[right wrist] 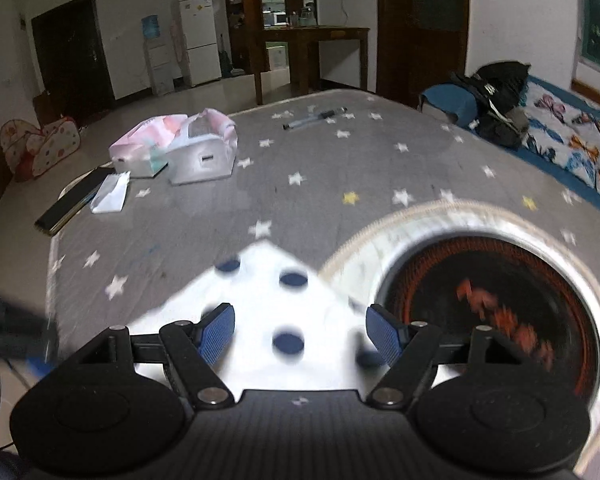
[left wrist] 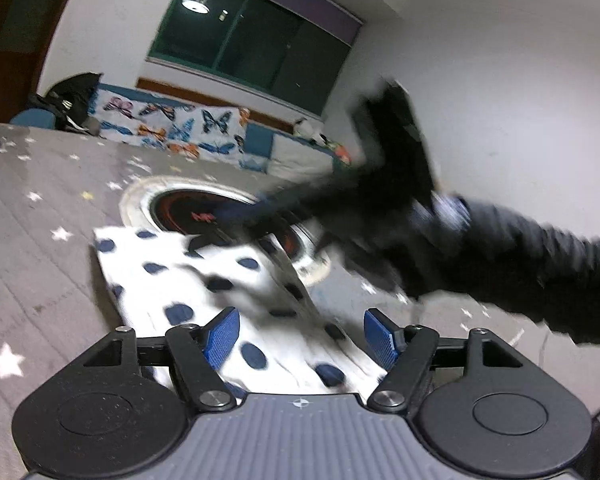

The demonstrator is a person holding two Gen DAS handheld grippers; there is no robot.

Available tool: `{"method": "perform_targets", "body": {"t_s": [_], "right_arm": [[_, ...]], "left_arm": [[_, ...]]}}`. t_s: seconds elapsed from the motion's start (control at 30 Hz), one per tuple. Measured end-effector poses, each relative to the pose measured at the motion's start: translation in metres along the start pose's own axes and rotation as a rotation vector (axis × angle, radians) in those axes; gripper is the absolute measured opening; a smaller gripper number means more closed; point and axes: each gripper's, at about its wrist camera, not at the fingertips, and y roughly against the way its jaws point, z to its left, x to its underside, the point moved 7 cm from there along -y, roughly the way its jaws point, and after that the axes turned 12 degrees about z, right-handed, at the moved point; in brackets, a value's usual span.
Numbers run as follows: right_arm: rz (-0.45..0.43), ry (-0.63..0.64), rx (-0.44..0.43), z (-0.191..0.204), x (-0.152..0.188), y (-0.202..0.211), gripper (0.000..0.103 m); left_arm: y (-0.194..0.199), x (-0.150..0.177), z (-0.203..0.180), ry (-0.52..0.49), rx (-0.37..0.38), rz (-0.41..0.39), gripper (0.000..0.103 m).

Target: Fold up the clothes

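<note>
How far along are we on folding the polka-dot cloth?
Done: the polka-dot cloth lies on the starred table cover, partly over the round mat; how folded it is, blur hides. In hand: nothing; left gripper and right gripper stand open above it. Left: gripping it and folding.

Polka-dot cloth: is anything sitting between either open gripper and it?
Nothing visible does. The polka-dot cloth lies on the grey star-print cover, directly under the left gripper and the right gripper, both open. The round induction plate sits beside and partly under the cloth, not over it.
</note>
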Motion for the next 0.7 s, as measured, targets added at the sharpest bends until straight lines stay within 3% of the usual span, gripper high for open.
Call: {"method": "perform_targets", "body": {"t_s": [0.2,0.33,0.47,0.63,0.7], "right_arm": [[-0.016,-0.06,-0.023,0.002,0.035,0.007,0.074],[-0.024,-0.07,0.012,-0.001,0.047,0.008,0.074],[-0.022,-0.067,0.036,-0.004,0.05,0.011,0.074],[-0.081,-0.066,0.014,0.002,0.042,0.023,0.074],[-0.079,-0.063,0.001,0.005,0.042,0.02,0.074]], "left_arm": [[-0.001,-0.015,0.027,0.109,-0.06,-0.02,0.07],[-0.006,-0.018,0.047,0.192,-0.085,0.001,0.07],[-0.009,-0.015,0.056,0.197,-0.121,0.027,0.069],[-0.007,-0.021,0.056,0.191,-0.162,-0.003,0.069],[-0.009,-0.024,0.058,0.197,-0.185,-0.009,0.063]]}}
